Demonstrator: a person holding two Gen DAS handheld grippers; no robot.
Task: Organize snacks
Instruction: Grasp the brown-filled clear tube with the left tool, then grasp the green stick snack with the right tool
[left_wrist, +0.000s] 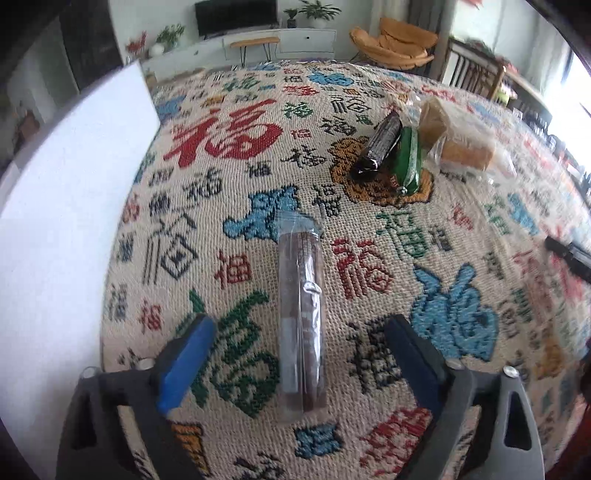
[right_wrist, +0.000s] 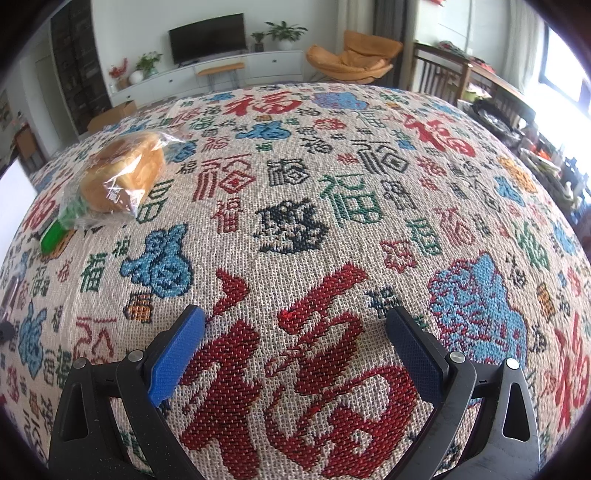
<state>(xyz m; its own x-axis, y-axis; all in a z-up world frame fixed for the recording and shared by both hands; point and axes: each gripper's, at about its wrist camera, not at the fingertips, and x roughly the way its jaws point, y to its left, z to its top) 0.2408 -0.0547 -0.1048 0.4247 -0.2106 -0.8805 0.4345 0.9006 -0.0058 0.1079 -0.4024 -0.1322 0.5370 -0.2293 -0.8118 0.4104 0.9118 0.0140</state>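
Note:
A long clear-wrapped pack of brown biscuits (left_wrist: 302, 314) lies on the patterned tablecloth (left_wrist: 369, 229), running lengthwise between the fingers of my left gripper (left_wrist: 299, 332). Both blue pads stand off the pack with cloth showing on each side. Farther off lie a dark snack packet (left_wrist: 380, 146), a green packet (left_wrist: 406, 162) and bagged bread (left_wrist: 458, 136) close together. My right gripper (right_wrist: 295, 332) hangs open over bare cloth with nothing between its fingers. The bagged bread (right_wrist: 122, 177) and the green packet (right_wrist: 55, 232) sit far to its left.
A white box wall (left_wrist: 74, 206) stands along the left of the table. A black object (left_wrist: 569, 254) pokes in at the right edge of the left wrist view. Beyond the table are a TV cabinet, plants, an orange chair and wooden furniture.

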